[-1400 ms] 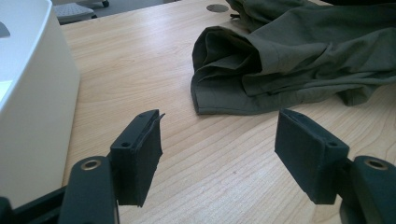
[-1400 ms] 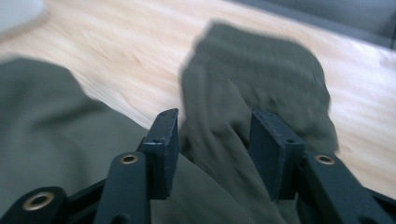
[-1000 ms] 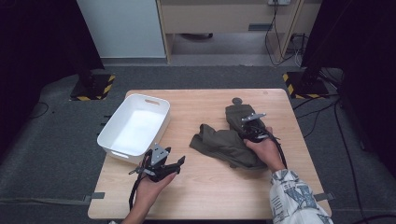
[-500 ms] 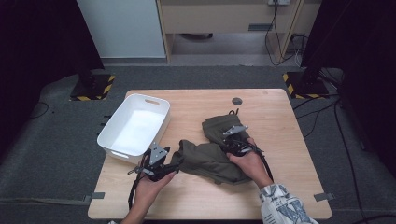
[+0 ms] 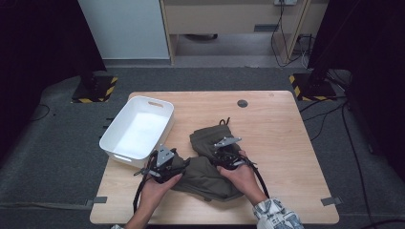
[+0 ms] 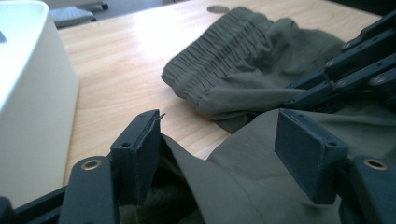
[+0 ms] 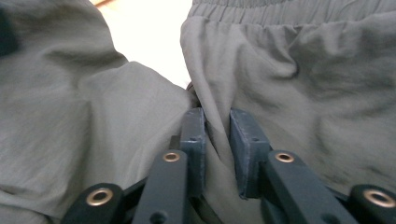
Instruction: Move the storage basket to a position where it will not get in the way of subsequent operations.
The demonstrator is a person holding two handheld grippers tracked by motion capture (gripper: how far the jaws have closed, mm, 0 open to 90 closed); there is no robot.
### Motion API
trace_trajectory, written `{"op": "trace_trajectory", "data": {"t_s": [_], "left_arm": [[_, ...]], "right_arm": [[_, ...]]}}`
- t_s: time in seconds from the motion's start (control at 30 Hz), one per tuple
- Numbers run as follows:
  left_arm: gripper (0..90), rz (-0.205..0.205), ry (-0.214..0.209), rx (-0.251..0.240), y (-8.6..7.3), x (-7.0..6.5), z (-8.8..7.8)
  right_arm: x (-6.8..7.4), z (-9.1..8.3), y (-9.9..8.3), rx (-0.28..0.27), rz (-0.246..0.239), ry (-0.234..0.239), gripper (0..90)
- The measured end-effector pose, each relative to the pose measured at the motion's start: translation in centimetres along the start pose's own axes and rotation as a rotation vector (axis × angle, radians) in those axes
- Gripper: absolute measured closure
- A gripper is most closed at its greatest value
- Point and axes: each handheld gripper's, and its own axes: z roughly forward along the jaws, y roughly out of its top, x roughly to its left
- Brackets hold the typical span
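High view: a crumpled olive-green fabric garment with an elastic waistband lies on the light wooden table, near the middle and toward the front edge. Its front hem stops short of the table's front edge. The white rectangular plastic bin stands at the left, one corner overhanging the table's left edge; a strip of bare wood separates it from the garment. The right half of the tabletop is bare up to the right and far edges, apart from a small round dark grommet near the far edge. The left gripper sits at the garment's left end, just in front of the bin's near corner. The right gripper rests on the garment's middle.

Left gripper view: the jaws stand well apart, with a layer of green cloth lying between them; the left pad touches a fold of it, the right pad stands clear. The gathered waistband lies beyond on bare wood, the bin wall close at the left. The other gripper's black linkage enters from the right.

Right gripper view: the jaws are drawn nearly together and pinch a ridge of the cloth; they have just been opening slightly, the fold between them.
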Motion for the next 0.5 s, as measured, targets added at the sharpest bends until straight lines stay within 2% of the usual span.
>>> {"op": "trace_trajectory", "data": {"t_s": [0.07, 0.13, 0.23, 0.33, 0.43, 0.5], "left_arm": [[31.3, 0.015, 0.012, 0.017, -0.1, 0.1, 0.4], [32.1, 0.019, 0.026, 0.025, -0.2, 0.2, 0.5], [32.6, 0.002, 0.038, 0.015, -0.1, 0.6, 0.3], [32.7, 0.002, 0.048, 0.02, -0.2, 0.8, 0.2], [33.2, -0.01, 0.047, 0.015, -0.4, 0.9, 0.1], [33.6, -0.016, 0.052, 0.014, -0.4, 0.9, 0.1]], "right_arm": [[0.2, 0.0, 0.2, -0.004, -0.043, -0.017, 68.8], [0.3, -0.1, 0.3, -0.011, -0.06, -0.01, 58.8], [0.4, -0.5, 0.7, -0.033, -0.088, -0.02, 46.9], [0.5, -1.0, 1.4, -0.044, -0.121, -0.036, 35.2], [0.5, -1.3, 2.4, -0.048, -0.132, -0.027, 25.8], [0.5, -1.3, 2.9, -0.053, -0.136, -0.02, 24.3]]}}
